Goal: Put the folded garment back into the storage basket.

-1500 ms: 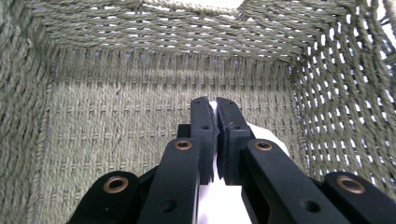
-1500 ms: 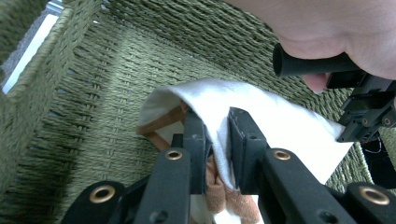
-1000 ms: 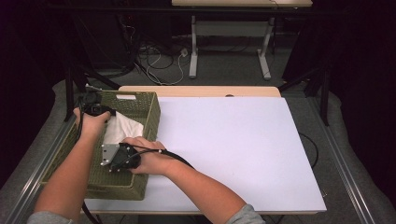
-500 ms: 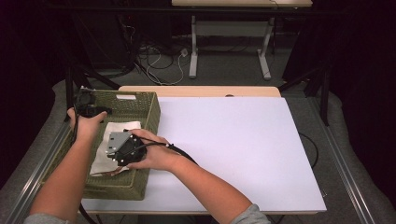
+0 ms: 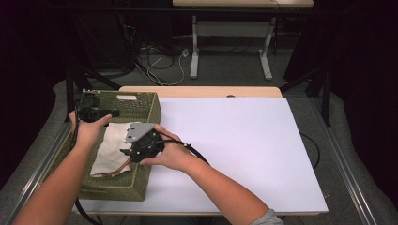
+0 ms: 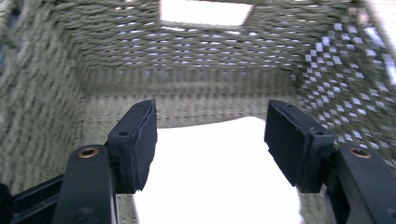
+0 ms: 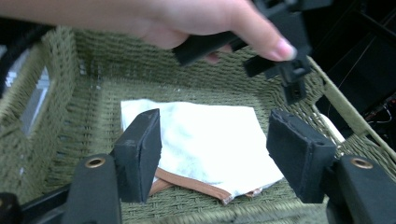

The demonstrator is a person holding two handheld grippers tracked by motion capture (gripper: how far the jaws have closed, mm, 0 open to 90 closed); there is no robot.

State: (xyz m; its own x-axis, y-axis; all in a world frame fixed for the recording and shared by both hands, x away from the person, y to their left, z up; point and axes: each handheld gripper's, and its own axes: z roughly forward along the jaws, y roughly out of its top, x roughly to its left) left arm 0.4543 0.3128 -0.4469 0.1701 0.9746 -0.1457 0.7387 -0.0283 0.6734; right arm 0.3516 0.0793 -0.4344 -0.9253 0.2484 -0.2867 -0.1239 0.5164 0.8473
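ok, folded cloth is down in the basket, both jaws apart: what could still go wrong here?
1. The folded white cloth with a brown edge lies loose; the right hand-held gripper, jaws just opened and empty, hangs right above and could snag it.
2. The left hand-held gripper, also just opened, sits inside the green woven basket and could catch the weave.

We read this as a lab recording bay. Flat white rectangular tabletop [image 5: 244,154] on a light wood base, black curtains at frame left and right, grey carpet. Top centre: loose white and black cables [image 5: 164,63] on the floor beside a white metal desk frame [image 5: 230,42]. Aluminium rails [image 5: 347,173] flank the table.
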